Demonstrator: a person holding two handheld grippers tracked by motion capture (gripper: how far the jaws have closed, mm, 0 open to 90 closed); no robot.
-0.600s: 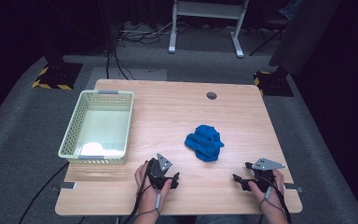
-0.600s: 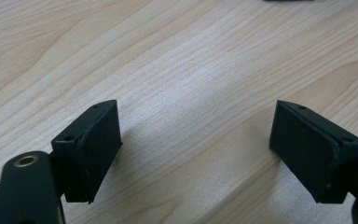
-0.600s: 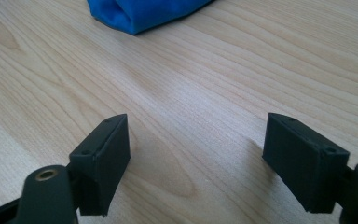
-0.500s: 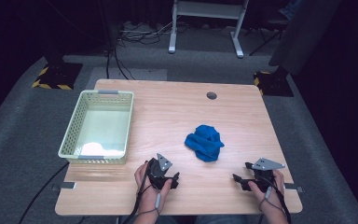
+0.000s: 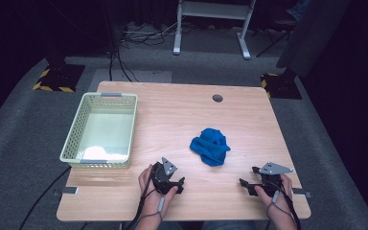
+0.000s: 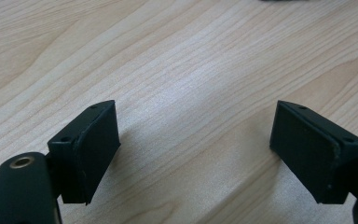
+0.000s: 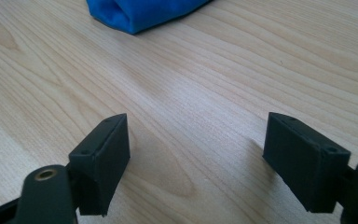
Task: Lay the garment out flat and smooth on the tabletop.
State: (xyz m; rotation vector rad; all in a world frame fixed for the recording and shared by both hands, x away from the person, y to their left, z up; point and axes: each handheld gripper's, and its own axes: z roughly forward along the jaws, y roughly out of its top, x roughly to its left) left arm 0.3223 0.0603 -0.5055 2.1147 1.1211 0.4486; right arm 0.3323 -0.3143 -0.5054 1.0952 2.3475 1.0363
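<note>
A person sits at the near edge of a wooden table, a gripper in each hand. The left gripper rests low over the near edge, left of the middle, held by the left hand; in the left gripper view its jaws stand wide apart with nothing but bare wood between them. The right gripper lies near the table's near right corner in the right hand, with a grey plate on top; in the right gripper view its jaws are likewise spread wide and empty, close above the wood. A crumpled blue cloth lies on the table right of the centre, between the two grippers and a little farther from the person, apart from both. The right gripper view shows the cloth's edge at the top, ahead of the jaws and not touching them. A pale green basket with latticed walls stands on the left part of the table, well apart from the cloth; something white lies at its near end, too washed out to tell what. A small round hole sits in the tabletop near the far edge. Cables trail from both grippers off the near edge.
</note>
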